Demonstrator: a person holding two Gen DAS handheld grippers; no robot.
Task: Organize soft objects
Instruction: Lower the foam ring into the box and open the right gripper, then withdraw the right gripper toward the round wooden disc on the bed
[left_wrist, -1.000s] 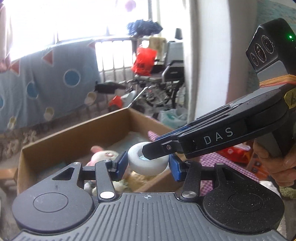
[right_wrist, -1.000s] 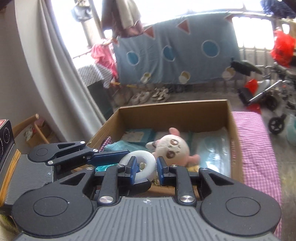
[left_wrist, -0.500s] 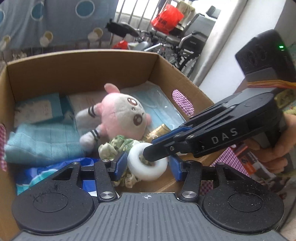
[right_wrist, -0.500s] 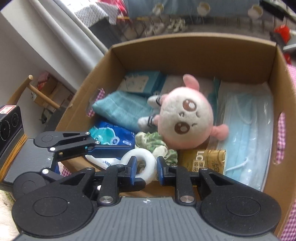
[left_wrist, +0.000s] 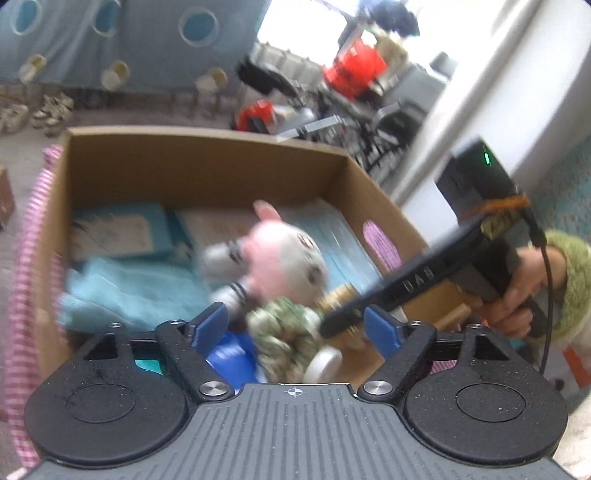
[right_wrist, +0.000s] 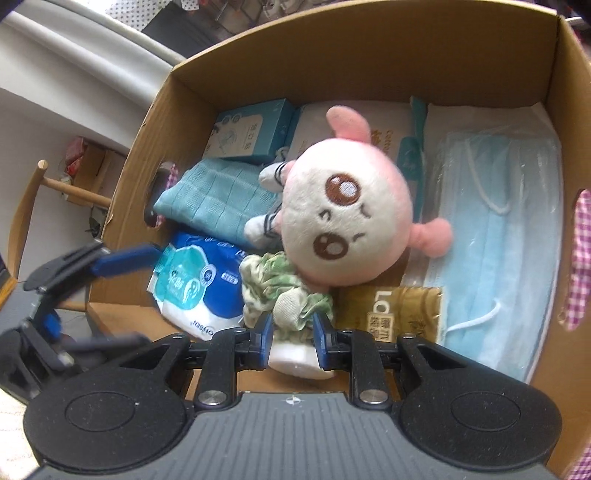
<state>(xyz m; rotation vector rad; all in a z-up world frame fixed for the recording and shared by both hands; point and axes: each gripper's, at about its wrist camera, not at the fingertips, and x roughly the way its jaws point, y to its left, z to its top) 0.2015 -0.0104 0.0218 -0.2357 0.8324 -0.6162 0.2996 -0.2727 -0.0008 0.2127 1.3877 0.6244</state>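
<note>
The right gripper (right_wrist: 291, 343) pinched a smooth white foam ring (right_wrist: 295, 363) between its fingers over the cardboard box's (right_wrist: 369, 48) near edge. The left gripper (left_wrist: 295, 326) had just been opening, fingers spread, empty. Beyond lay a green scrunchie (right_wrist: 273, 286) and a pink-and-cream plush toy (right_wrist: 343, 221).

A pink-and-cream plush toy (right_wrist: 345, 210) with brown eyes lies in the brown cardboard box (right_wrist: 369, 51). At its nine o'clock is a teal checked cloth (right_wrist: 218, 195); at seven, a blue, teal and white wipes packet (right_wrist: 195, 288); at six, a green-and-cream scrunchie (right_wrist: 280, 291); at five, a gold packet (right_wrist: 399, 310); at three, pale blue face masks (right_wrist: 509, 236). The white ring (right_wrist: 295, 360) sits between blue gripper pads (right_wrist: 264, 334).
</note>
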